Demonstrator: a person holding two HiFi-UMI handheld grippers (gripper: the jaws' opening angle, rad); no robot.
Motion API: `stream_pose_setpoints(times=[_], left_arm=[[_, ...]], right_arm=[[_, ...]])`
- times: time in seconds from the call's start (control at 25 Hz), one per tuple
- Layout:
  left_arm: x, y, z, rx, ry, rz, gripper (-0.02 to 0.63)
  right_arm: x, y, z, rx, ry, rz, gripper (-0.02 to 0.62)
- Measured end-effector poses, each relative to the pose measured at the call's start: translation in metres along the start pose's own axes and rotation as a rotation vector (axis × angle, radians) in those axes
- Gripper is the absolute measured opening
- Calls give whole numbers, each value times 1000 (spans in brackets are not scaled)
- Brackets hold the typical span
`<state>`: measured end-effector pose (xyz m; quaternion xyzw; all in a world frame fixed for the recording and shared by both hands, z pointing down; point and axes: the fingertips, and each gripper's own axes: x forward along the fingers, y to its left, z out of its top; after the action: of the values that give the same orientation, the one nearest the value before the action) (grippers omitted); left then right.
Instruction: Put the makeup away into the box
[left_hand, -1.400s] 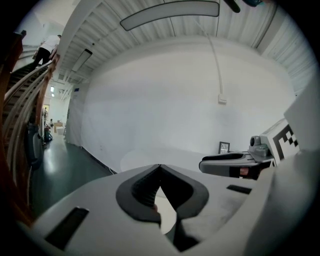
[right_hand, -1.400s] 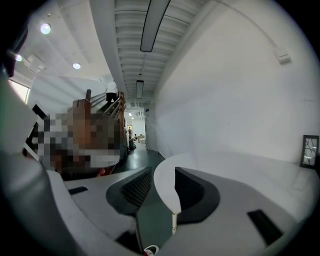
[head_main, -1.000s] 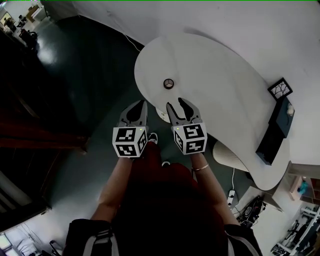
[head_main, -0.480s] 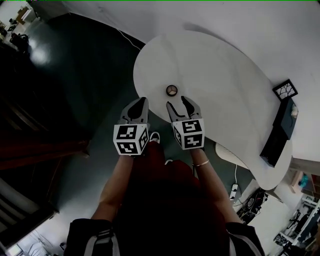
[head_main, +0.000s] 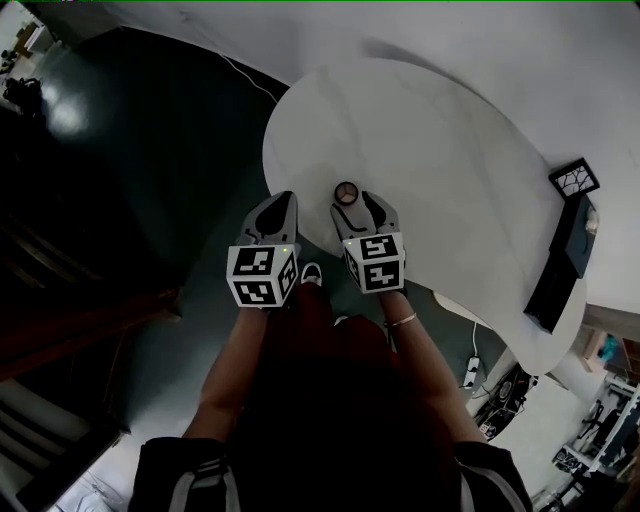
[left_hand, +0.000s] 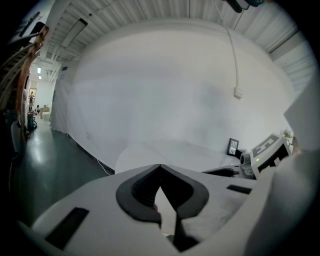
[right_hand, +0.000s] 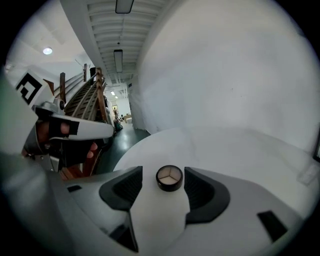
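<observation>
A small round black makeup compact with a pale three-part top lies near the near edge of the white table. In the right gripper view the compact sits on the table between the jaw tips, with a gap to each pad. My right gripper is open, and its jaws have just been opening. My left gripper is shut and empty, and hangs at the table's edge to the left of the compact. The dark box stands at the table's far right end.
A small framed picture stands beside the box. Dark floor lies left of the table, and a white cable runs along the wall. A white stool and a power strip are under the table's right side.
Both grippers moved forward and down toward the table. The right jaws spread wider, and the compact now lies between their tips instead of ahead of them.
</observation>
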<state>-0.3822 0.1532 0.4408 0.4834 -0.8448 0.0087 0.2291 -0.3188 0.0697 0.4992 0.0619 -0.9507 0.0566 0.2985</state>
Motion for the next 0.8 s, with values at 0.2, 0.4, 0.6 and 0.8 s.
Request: stream_pose_setpoints(times=[0.2, 0.4, 0.6, 0.8], left_arm=[[16, 8, -1, -4, 22, -16, 21], [29, 12, 0, -3, 40, -30, 22], [36, 16, 0, -3, 50, -40, 23], [42, 17, 0, -5, 57, -46, 23]], right_arm=[[14, -6, -1, -3, 16, -22, 253], [26, -11, -4, 8, 45, -34, 253], [29, -8, -10, 4, 93, -38, 253], [33, -9, -14, -19, 140, -59, 252]])
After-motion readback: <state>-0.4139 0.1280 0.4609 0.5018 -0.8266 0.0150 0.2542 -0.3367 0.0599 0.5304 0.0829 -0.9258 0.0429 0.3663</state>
